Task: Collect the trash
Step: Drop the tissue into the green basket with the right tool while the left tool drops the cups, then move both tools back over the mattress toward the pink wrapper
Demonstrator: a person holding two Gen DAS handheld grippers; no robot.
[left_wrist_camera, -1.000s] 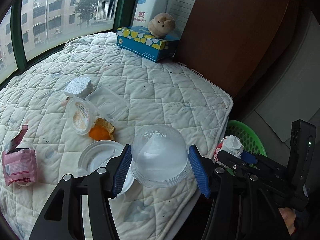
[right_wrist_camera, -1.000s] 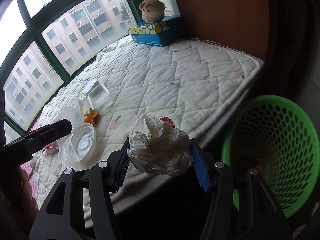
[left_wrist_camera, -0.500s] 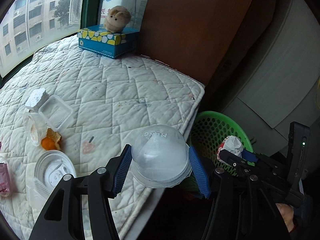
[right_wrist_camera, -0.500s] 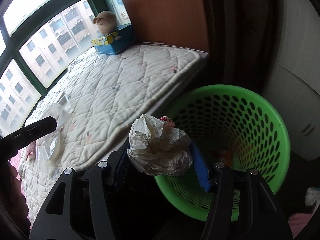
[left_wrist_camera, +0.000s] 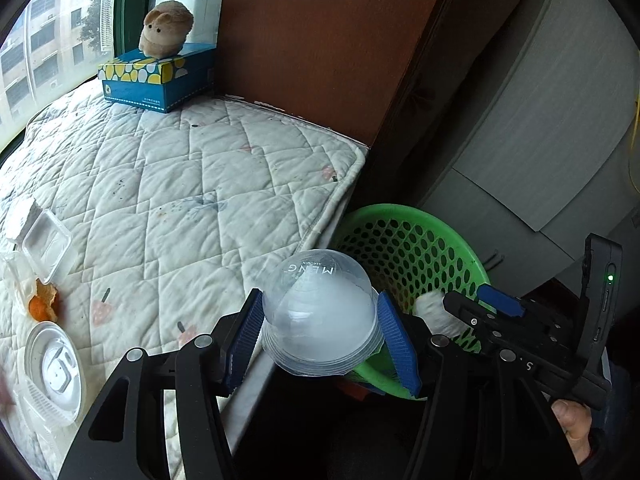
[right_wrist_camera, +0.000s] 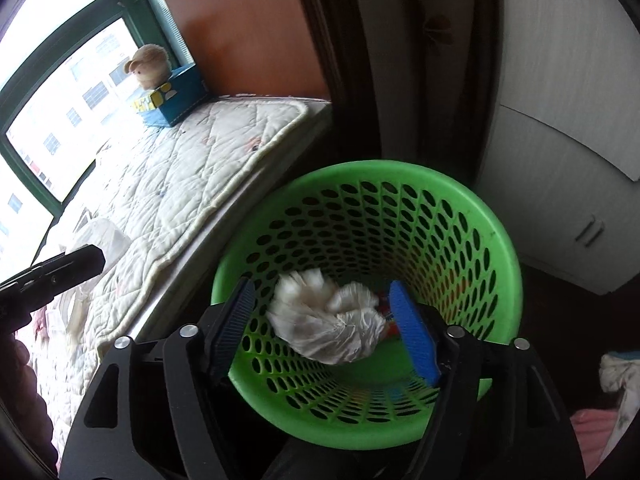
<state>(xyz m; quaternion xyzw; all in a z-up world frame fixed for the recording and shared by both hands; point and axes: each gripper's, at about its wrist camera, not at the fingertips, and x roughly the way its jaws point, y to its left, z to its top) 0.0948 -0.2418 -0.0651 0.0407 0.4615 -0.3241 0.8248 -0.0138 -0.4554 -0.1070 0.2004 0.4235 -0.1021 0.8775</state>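
My left gripper [left_wrist_camera: 320, 336] is shut on a stack of clear plastic dome lids [left_wrist_camera: 320, 312], held over the mattress edge beside the green perforated basket [left_wrist_camera: 416, 240]. My right gripper [right_wrist_camera: 324, 324] is open above the green basket [right_wrist_camera: 480, 216]. The crumpled white wrapper [right_wrist_camera: 328, 320] is blurred between the spread fingers, dropping into the basket. The same wrapper shows in the left wrist view [left_wrist_camera: 434, 312] at the basket rim.
On the quilted mattress [left_wrist_camera: 180, 184] lie a clear clamshell box [left_wrist_camera: 44, 244], orange peel [left_wrist_camera: 42, 304] and a round plastic lid [left_wrist_camera: 56, 364]. A blue tissue box [left_wrist_camera: 156, 80] with a plush toy [left_wrist_camera: 166, 28] stands at the back. Grey cabinets [right_wrist_camera: 560, 120] stand behind the basket.
Both grippers swung right from the mattress toward the basket. My right gripper opened and let the crumpled wrapper go over the basket. My left gripper still holds the lids.
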